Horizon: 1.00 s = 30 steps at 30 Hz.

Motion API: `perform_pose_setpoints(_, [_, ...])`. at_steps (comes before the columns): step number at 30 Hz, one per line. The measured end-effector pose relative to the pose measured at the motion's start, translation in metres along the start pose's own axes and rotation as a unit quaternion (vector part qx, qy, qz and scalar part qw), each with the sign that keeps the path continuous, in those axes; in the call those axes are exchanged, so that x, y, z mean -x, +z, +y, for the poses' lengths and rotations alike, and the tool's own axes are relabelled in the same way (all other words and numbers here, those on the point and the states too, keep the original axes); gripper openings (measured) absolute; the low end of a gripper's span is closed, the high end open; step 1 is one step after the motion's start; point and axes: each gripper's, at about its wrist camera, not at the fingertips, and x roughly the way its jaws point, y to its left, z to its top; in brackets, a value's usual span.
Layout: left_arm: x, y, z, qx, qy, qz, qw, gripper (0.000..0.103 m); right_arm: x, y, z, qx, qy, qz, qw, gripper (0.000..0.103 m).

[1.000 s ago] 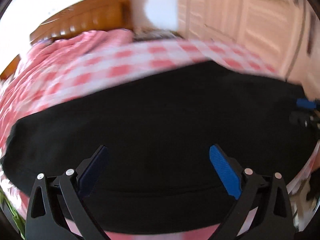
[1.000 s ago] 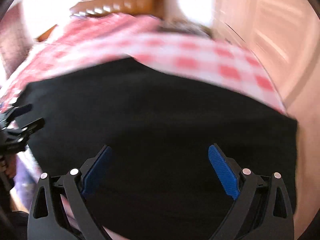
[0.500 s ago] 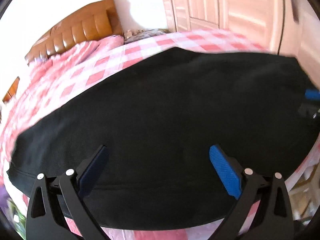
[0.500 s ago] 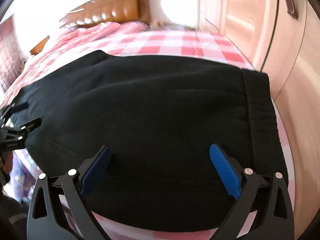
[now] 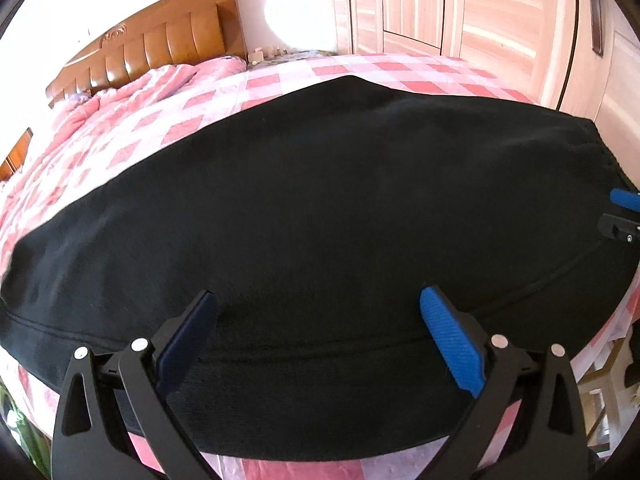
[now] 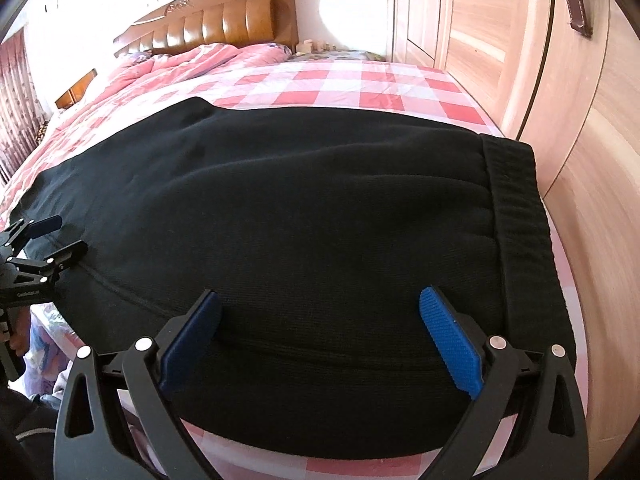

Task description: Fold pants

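Both cameras have drawn back and settled since the blurred views a second ago, so more of the checked bedspread (image 6: 360,92) now shows beyond the far edge of the black pants (image 5: 320,208), and the ribbed waistband (image 6: 520,216) has come clearly into the right wrist view. The pants lie flat across the near part of the bed, apparently already doubled leg over leg, though the dark cloth hides the layers. Their long axis runs left to right across both views, waistband at the person's right close to the wardrobe (image 6: 500,40), legs stretching away to the left; the cuffs are not in view. The left gripper (image 5: 318,312) hovers over the near edge toward the leg side, its jaws spread wide with nothing between them, and the right gripper (image 6: 320,312) does likewise near the waistband, jaws equally wide and empty. As I judge it, the main risk is a pinch that catches only the top layer: thick soft fleece would then peel apart when lifted and the fold would come out skewed. A second risk is the two grippers lifting unevenly, which would drag the long garment crooked on the slippery bedspread or pull the near edge off the bed. Gripping too close to the seam (image 6: 132,292) could also bunch the fabric.
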Motion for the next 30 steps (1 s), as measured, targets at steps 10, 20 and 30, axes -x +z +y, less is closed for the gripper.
perform_pose_setpoints(10, [0.001,-0.004,0.004,0.01,-0.014,-0.007,0.9998,0.102,0.009,0.028,0.04,-0.009,-0.007,-0.02,1.0,0.097])
perform_pose_setpoints(20, [0.001,-0.004,0.008,0.012,-0.023,-0.005,0.9997,0.102,-0.055,0.051,0.082,0.021,-0.018,0.039,0.999,0.098])
perform_pose_setpoints(30, [0.005,-0.007,0.017,0.02,-0.049,-0.003,0.9986,0.102,-0.039,0.036,0.079,0.022,-0.03,0.073,0.997,0.098])
